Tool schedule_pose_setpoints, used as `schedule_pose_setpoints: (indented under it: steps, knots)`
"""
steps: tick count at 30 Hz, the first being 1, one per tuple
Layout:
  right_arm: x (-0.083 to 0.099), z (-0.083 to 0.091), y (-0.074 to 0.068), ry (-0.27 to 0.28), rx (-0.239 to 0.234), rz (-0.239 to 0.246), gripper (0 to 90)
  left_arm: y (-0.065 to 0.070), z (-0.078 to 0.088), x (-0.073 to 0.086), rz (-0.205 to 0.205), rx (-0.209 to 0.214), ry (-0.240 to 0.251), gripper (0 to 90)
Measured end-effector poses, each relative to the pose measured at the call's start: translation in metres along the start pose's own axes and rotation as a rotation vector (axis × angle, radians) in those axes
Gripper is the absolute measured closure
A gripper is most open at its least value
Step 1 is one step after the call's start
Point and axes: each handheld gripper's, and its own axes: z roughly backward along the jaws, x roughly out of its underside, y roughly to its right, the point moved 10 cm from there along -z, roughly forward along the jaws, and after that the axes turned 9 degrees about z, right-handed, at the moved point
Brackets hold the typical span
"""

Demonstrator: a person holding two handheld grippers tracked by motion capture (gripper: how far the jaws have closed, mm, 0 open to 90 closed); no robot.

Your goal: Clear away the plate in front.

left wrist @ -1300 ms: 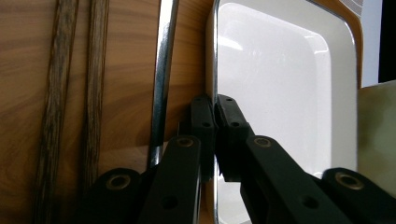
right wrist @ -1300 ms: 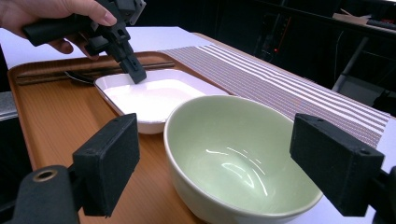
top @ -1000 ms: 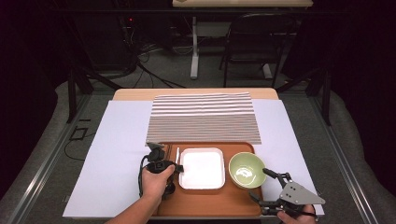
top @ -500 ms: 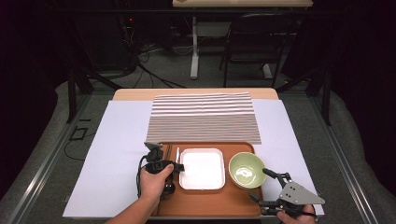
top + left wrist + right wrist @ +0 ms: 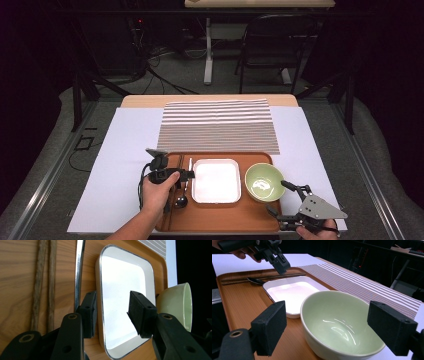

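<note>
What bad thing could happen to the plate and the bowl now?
The left gripper has just been opening, with its jaws astride the white plate's rim beside the spoon; it might nudge the spoon. The right gripper's open jaws flank the green bowl; an off-centre squeeze could tip it.

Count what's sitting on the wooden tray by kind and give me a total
Square white plate: 1
Green bowl: 1
Spoon: 1
Chopsticks: 2
Total: 5 things on the tray
</note>
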Motion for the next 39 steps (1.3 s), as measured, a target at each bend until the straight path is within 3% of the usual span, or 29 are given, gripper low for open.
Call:
schedule_pose_setpoints:
  steps: [5, 14, 18, 22, 29, 34, 39]
  knots:
    - [0.000, 0.000, 0.000, -0.001, -0.001, 0.001, 15.4, -0.008, 0.013, -0.008, -0.028, -0.021, 0.025, 57.1]
    - [0.001, -0.001, -0.001, -0.004, -0.002, 0.002, 15.3, -0.026, 0.044, -0.029, -0.069, -0.054, 0.118, 57.3]
    - [0.001, -0.001, -0.001, -0.004, -0.001, 0.003, 15.4, -0.037, 0.055, -0.035, -0.124, -0.097, 0.159, 56.5]
    - [0.001, -0.001, -0.001, -0.006, -0.002, -0.002, 15.3, -0.047, 0.063, -0.036, -0.138, -0.070, 0.200, 54.9]
    - [0.001, -0.002, -0.001, -0.007, -0.001, -0.004, 15.4, -0.070, 0.072, -0.033, -0.208, -0.105, 0.264, 56.4]
    - [0.002, -0.003, 0.000, -0.010, 0.000, 0.001, 15.4, -0.079, 0.076, -0.031, -0.196, -0.059, 0.286, 57.1]
    - [0.002, -0.003, -0.001, -0.012, -0.002, -0.001, 15.4, -0.088, 0.080, -0.030, -0.216, -0.073, 0.316, 58.3]
